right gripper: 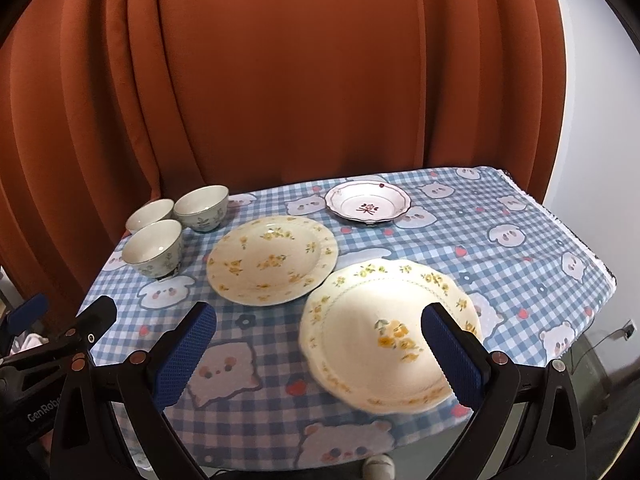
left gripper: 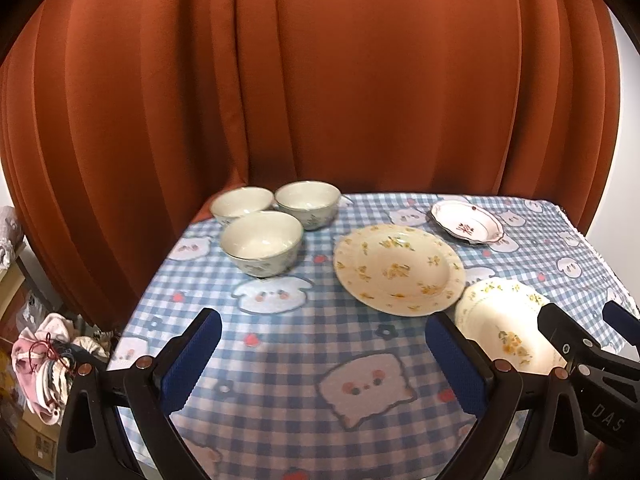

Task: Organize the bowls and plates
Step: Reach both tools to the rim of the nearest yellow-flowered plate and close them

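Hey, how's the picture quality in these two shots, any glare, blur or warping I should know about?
Left wrist view: heavy fisheye bending of the rust-orange curtain; the near scalloped cream plate with yellow flowers is washed out by glare and slightly soft. Right wrist view: that same plate looks blurred along its left rim, with a bright centre; the three pale ceramic bowls stay reasonably sharp.

A blue-and-white checked tablecloth (left gripper: 280,332) printed with cartoon animal faces, small flowers and red strawberries covers the table. Behind it hangs a rust-orange pleated curtain (left gripper: 320,80). To the left, below table level, lies a heap of pink and white fabric (left gripper: 40,360) above cardboard boxes (left gripper: 36,440).
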Motion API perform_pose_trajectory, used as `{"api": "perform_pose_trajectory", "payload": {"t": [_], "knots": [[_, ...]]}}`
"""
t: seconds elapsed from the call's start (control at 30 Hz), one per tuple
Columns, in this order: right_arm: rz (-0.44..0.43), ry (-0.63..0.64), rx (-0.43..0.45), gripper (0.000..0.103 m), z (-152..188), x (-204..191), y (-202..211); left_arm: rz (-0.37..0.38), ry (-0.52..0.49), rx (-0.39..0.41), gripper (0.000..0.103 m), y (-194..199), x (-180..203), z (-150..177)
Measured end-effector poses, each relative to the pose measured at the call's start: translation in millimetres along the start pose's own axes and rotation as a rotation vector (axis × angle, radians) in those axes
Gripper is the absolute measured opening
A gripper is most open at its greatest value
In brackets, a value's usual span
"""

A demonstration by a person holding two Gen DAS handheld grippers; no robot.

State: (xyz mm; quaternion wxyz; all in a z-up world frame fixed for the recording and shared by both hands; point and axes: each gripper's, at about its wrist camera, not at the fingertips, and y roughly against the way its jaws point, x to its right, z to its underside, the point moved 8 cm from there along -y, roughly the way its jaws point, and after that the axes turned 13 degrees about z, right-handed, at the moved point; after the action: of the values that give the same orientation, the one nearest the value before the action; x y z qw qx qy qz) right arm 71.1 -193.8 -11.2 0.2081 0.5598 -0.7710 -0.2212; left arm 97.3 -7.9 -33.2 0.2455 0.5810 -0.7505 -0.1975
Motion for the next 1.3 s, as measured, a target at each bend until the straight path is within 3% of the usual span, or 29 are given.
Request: {"api": "perform_pose_trajectory", "payload": {"t": [0.4,0.77,0.97,1.3], "knots": [[-0.012,0.043,-0.082,0.103,-9,69,-61,0.013,0.065,-0.116,0.096,-57,73,15],[-0.041,0.122,-0.171,0.097,-1,114,-129,-0.022,0.129,-0.221,0.089,-115,120,40],[-0.06,0.173,-0.248,0.087,13,124,-168,-0.049,0.155,-0.298,0.088,-145,134,55],[-0.116,0.236,-0.364,0.079,38,121,-212,-0.082,0.204,-0.398,0.076,-176,140,76]]}}
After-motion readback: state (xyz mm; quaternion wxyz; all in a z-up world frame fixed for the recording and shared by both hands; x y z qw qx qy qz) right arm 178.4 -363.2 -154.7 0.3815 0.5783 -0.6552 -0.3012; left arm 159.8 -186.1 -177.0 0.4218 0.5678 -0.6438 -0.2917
